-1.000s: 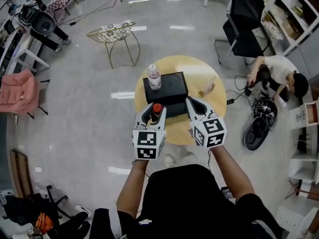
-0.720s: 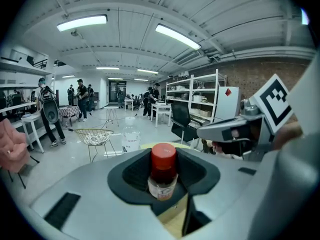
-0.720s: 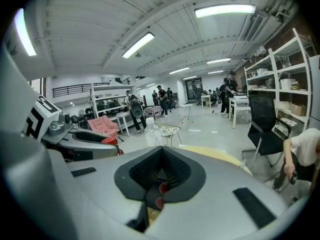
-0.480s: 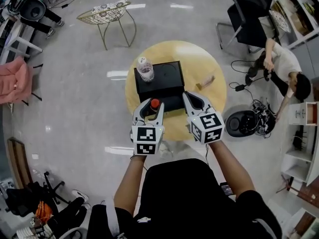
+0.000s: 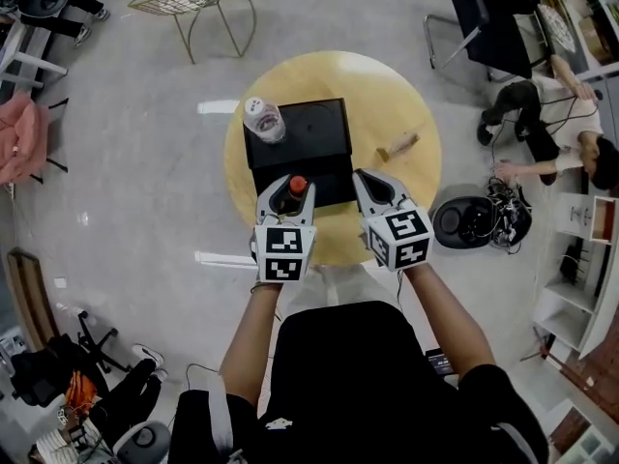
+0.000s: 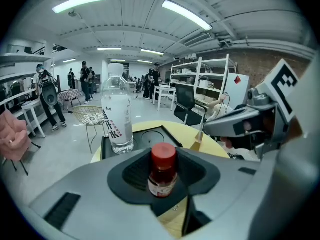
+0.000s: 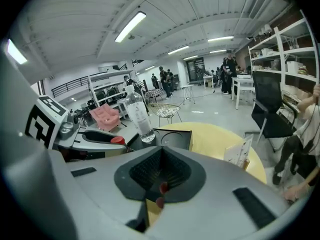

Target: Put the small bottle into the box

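Small bottle [image 6: 162, 171]: we find it upright, clamped in the left gripper [image 5: 287, 196] at the box's [image 5: 314, 129] near side. The right gripper [image 5: 375, 187] is closed, empty. We advise lowering it level, clear of the water bottle [image 5: 263, 119].

Round yellow table [image 5: 387, 95] carries black box [image 5: 319, 135], small wooden stand [image 5: 397, 146].
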The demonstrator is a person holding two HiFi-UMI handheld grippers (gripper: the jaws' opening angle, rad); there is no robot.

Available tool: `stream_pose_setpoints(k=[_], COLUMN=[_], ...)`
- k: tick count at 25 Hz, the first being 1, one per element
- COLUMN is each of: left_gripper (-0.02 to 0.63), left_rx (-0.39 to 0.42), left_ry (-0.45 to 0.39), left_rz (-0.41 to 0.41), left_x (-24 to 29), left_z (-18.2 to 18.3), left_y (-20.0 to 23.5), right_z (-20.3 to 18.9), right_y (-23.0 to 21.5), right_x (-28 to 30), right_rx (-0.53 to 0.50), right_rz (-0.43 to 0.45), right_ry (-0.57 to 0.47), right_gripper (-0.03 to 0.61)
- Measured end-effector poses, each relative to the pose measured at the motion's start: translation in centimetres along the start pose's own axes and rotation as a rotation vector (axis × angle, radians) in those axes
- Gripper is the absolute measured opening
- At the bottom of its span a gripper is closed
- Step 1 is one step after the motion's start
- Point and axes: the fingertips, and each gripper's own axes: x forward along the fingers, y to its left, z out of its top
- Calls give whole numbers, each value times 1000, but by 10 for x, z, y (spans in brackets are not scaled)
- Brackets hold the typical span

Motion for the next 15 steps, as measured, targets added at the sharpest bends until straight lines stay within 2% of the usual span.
stream_pose_setpoints(k=[7,11,15], left_gripper=[152,152,150], left_rx=[-46,-94,-100], left_ry=[67,82,91], left_rz=[25,44,48], left_x=[30,44,54], left_z=[-28,-40,-48], left_y=[8,15,16], right_z=[-30,-43,-51], right_y=[-8,-12,-14], right_x=[23,33,38], right_rx=[-21,-24,-17], right_rz=[30,44,48], right_ry=[89,124,147], right_gripper=[-2,-2,-2])
